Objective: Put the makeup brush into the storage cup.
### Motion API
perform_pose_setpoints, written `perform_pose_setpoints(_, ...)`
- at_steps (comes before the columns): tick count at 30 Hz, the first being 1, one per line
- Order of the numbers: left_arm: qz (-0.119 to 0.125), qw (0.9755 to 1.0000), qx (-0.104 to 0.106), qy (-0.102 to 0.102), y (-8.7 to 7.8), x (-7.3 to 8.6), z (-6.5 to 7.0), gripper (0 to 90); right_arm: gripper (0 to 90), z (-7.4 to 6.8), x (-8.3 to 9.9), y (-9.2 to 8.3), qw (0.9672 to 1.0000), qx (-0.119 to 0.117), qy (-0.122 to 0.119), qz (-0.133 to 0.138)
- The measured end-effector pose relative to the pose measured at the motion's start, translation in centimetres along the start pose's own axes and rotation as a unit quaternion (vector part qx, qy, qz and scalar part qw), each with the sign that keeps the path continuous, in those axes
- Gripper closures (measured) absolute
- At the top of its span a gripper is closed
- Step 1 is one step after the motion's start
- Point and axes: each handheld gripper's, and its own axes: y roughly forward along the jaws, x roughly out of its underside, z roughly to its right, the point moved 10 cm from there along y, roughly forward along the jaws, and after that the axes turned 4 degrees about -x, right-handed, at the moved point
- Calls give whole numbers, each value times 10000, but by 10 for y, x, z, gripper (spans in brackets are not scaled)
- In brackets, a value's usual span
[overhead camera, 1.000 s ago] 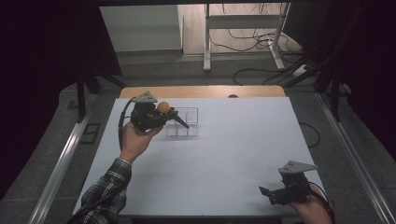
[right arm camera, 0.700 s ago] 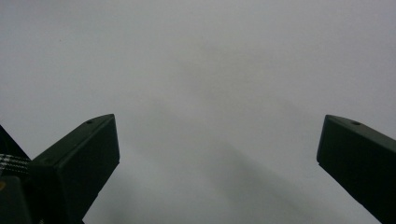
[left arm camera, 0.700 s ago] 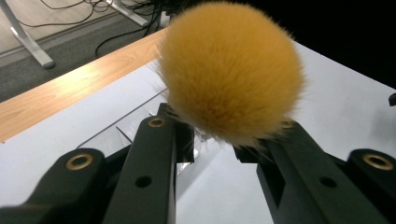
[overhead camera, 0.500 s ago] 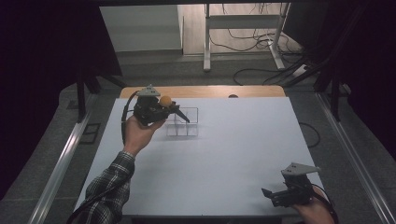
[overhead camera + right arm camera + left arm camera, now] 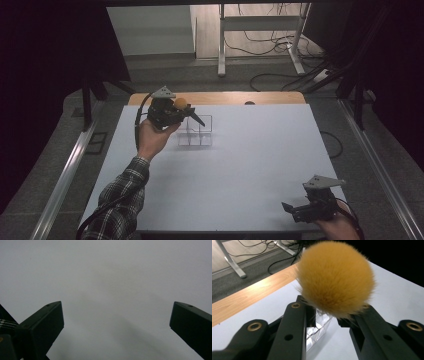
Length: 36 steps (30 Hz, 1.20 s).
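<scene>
A fluffy orange pom-pom ball [image 5: 334, 277] sits between the black jaws of my left gripper [image 5: 332, 305], which is shut on it. In the high view that ball [image 5: 180, 103] and the left gripper [image 5: 197, 120] hang just above the far left part of the white table [image 5: 250, 165]. The jaws point right, over a clear plastic compartment box [image 5: 196, 132]. Part of this box [image 5: 319, 325] shows between the jaws, below the ball. My right gripper [image 5: 287, 207] rests near the front right corner, open with nothing between its jaws [image 5: 116, 322].
A wooden strip [image 5: 270, 98] runs along the table's far edge. Beyond it the floor holds a metal stand leg [image 5: 221, 47] and loose cables [image 5: 280, 75]. A plaid sleeve [image 5: 117, 200] reaches in from the front left. Metal rails flank the table.
My left gripper has carried the orange ball a little to the right and farther back, toward the clear box. The right gripper has stayed in place.
</scene>
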Motion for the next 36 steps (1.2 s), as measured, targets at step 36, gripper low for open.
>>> perform_pose_setpoints(36, -142, 9997, -178, 12, 37, 6, -2, 730, 0, -1, 5, -3, 10000, -23, 16, -6)
